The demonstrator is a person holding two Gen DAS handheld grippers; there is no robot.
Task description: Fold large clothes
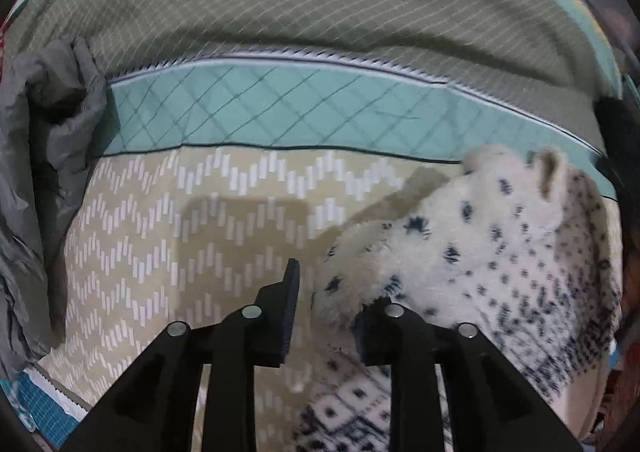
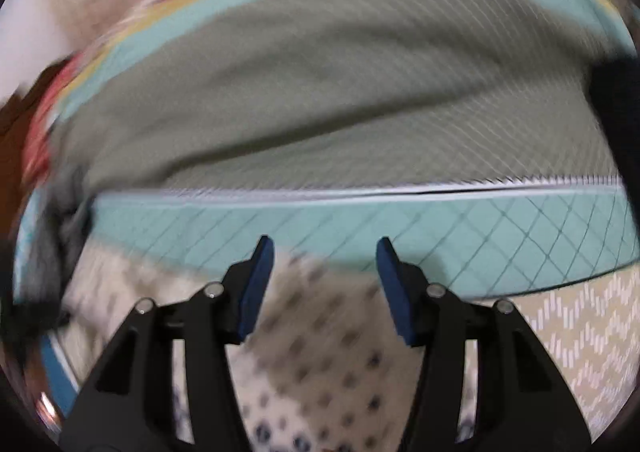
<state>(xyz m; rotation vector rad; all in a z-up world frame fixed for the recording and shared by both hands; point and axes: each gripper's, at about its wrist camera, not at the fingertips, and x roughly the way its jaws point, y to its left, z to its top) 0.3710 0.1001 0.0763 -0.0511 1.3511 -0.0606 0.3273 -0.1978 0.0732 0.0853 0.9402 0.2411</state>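
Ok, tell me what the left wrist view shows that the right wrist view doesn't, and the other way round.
Only the left wrist view shows the sweater's fluffy fold sharply, pushed against the right-hand finger of the left gripper, and the crumpled grey garment in clear detail. Only the right wrist view shows the right gripper, jaws open with blurred dotted knit below them, plus red and yellow stripes at the bed's far edge. Both share the sweater, the teal quilted band, the olive checked cover and the beige zigzag sheet.

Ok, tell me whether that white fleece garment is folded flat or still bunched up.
Bunched up, not folded flat. The white fleece garment lies in a rumpled heap on the zigzag-patterned cover, its fluffy lining turned outward. No neat folded edge shows.
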